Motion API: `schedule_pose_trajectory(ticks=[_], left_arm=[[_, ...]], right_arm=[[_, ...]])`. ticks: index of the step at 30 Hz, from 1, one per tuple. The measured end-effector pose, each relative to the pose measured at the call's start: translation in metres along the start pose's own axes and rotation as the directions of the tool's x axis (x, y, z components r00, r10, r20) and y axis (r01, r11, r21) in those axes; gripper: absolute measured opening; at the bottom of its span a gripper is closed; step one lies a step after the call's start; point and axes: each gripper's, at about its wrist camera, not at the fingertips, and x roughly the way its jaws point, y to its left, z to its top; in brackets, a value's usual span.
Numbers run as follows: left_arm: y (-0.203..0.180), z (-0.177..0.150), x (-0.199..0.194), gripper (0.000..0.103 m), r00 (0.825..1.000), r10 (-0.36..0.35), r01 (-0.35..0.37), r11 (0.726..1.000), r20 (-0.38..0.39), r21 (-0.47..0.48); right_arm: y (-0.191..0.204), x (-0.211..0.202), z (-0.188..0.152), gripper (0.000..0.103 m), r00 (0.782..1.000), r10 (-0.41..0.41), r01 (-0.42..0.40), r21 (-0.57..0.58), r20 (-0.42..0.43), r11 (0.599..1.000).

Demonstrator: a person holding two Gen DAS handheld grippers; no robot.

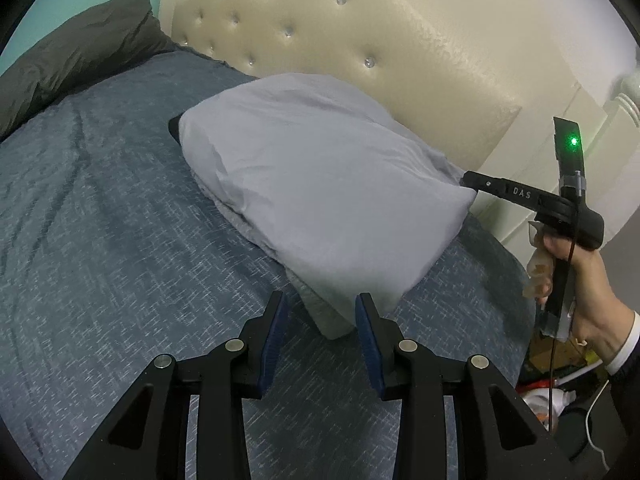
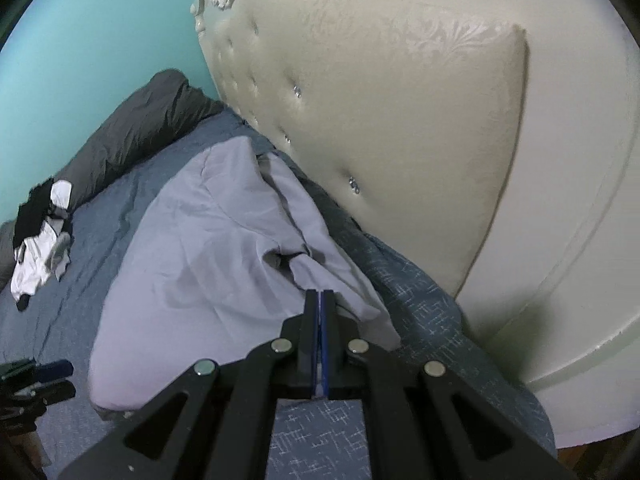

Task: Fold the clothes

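A pale lavender-grey garment point(image 1: 320, 184) lies bunched on the blue-grey bedsheet point(image 1: 100, 220), close to the headboard. My right gripper point(image 1: 466, 179), held by a hand point(image 1: 576, 280), is at the garment's right corner. In the right wrist view its jaws point(image 2: 320, 294) are shut, with the garment's point(image 2: 208, 248) edge pinched at the tips. My left gripper point(image 1: 322, 306) hovers at the garment's near corner. Its blue pads point(image 1: 276, 332) stand apart, and the corner shows in the gap without being pressed. The left gripper point(image 2: 40, 376) also shows at the lower left of the right wrist view.
A cream tufted headboard point(image 2: 400, 140) rises right behind the garment. A dark grey duvet point(image 1: 80, 52) lies along the teal wall. A small pile of black and white clothes point(image 2: 40, 240) sits further down the bed. Clutter lies on the floor point(image 1: 560, 376) past the bed's right edge.
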Motion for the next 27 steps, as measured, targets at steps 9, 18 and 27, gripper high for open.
schedule_pose_trajectory(ticks=[9,18,27], left_arm=[[0.007,0.003,-0.03,0.039,0.999,0.012,-0.011,1.0,0.033,-0.015],[-0.009,0.006,-0.078,0.039,0.996,0.027,-0.026,1.0,0.084,-0.007],[-0.019,0.0,-0.123,0.039,0.99,0.064,-0.062,0.998,0.126,-0.019]], right_arm=[[0.011,-0.037,0.001,0.0,0.999,0.004,-0.005,0.009,0.041,1.0],[0.033,-0.081,-0.002,0.001,0.997,0.021,-0.021,0.004,0.07,1.0],[0.059,-0.127,-0.009,0.001,0.994,0.053,-0.051,-0.017,0.095,0.999]])
